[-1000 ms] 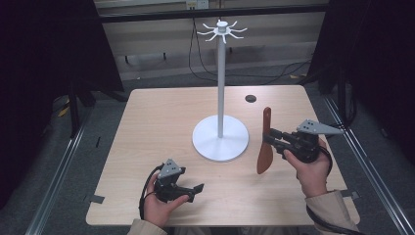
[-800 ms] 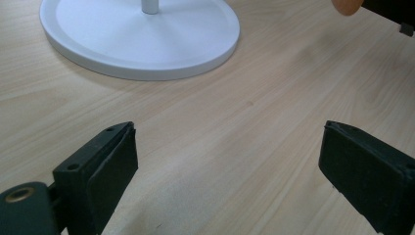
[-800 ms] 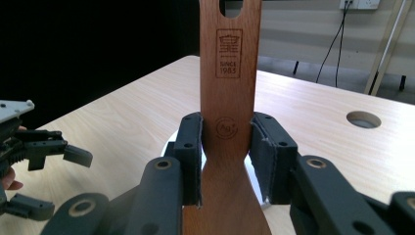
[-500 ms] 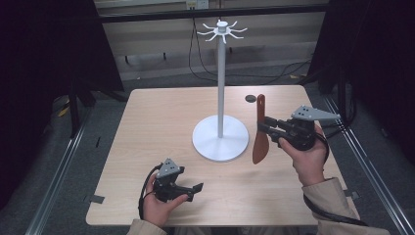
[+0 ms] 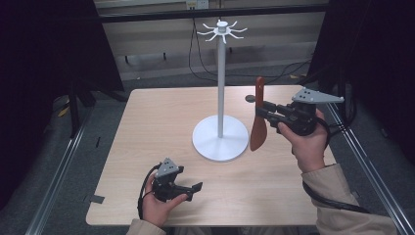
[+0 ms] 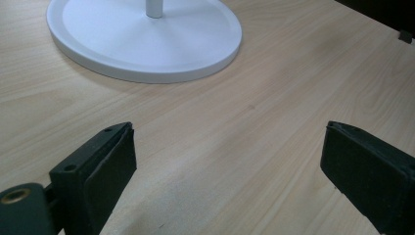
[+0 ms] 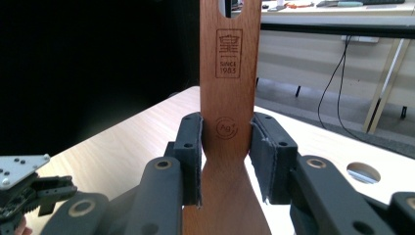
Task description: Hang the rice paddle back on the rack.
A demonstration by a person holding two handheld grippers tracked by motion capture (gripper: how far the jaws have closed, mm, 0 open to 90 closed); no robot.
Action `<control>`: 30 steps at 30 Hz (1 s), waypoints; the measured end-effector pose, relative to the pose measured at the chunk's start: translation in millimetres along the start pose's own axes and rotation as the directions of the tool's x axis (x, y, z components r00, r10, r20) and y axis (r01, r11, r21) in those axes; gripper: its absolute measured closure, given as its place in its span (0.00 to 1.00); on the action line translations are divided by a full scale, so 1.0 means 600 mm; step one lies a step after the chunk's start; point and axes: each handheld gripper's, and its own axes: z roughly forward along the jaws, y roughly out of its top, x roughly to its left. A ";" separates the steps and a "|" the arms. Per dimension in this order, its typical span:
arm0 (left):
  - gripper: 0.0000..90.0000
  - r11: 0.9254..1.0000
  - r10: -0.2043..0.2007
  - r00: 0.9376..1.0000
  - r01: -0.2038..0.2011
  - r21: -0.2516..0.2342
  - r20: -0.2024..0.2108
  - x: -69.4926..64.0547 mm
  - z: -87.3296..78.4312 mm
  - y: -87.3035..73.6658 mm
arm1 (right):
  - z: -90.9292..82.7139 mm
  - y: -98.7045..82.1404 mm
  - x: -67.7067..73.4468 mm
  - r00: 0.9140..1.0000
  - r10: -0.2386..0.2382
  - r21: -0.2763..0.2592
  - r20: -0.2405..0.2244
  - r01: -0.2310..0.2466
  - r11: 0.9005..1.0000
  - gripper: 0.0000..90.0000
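Note:
A brown wooden spatula hangs upright in the air to the right of the white stand, blade down, hole end up. My right gripper is shut on its handle; in the right gripper view the jaws clamp the spatula at its narrow neck, my right gripper pointing at it. The stand has a round base and a ring of hooks on top. Low over the table's front edge, my left gripper is open with nothing between its pads.
The wooden table has a dark round hole behind the spatula. Metal rails run along both sides of the table. Cables lie on the floor beyond the far edge.
My right gripper has lifted the spatula up and away from me, from near the tabletop to higher beside the stand's pole. The left gripper has stayed put.

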 end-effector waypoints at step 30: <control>0.07 1.000 -0.016 1.000 0.016 -0.015 -0.004 0.004 -0.003 0.000 | 0.019 0.074 0.002 0.999 0.029 -0.099 -0.033 -0.032 0.995 0.74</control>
